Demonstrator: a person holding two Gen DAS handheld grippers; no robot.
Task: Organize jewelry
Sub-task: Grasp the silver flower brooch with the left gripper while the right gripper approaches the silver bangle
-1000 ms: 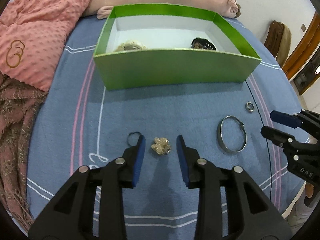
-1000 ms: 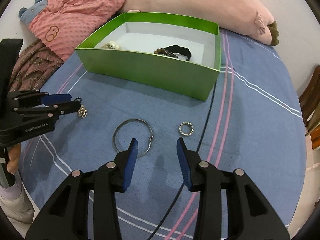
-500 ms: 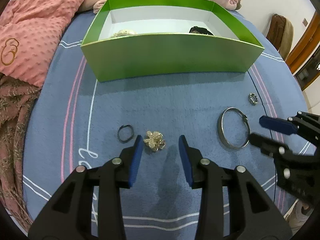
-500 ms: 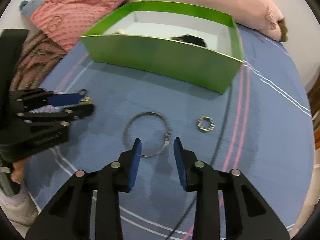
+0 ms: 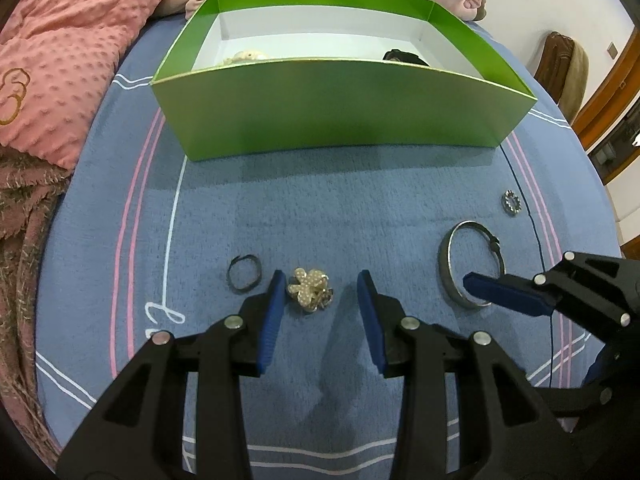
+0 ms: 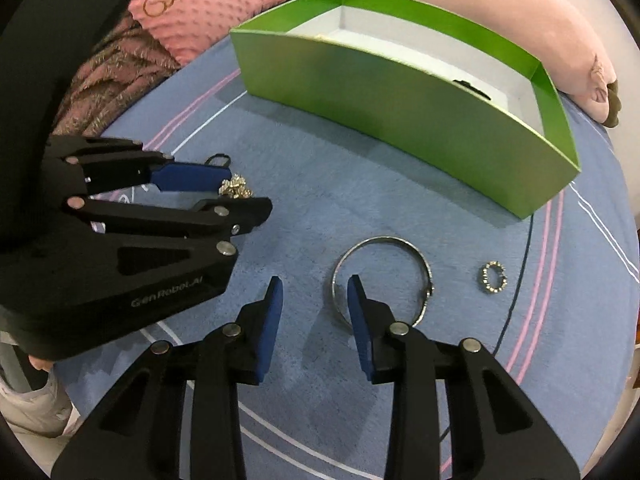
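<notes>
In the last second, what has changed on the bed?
The right gripper came down onto the silver bangle, one finger inside it, the rim between its open fingers. Left gripper still straddles the pearl brooch, ungripped. Jewelry and green box unmoved.

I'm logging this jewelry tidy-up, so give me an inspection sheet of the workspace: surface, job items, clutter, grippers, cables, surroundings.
Surface: blue blanket with pink and white stripes.
Job's things: green box, open, with a pale piece and a dark piece inside; pearl flower brooch, black ring, silver bangle and small beaded ring lie loose on the blanket.
Clutter: nothing seen.
Grippers: left gripper open, brooch between its fingers, untouched; right gripper open, straddling the bangle's rim, one finger inside the hoop.
Cables: nothing seen.
Surroundings: pink dotted blanket, pink plush pillow, brown fuzzy throw.
</notes>
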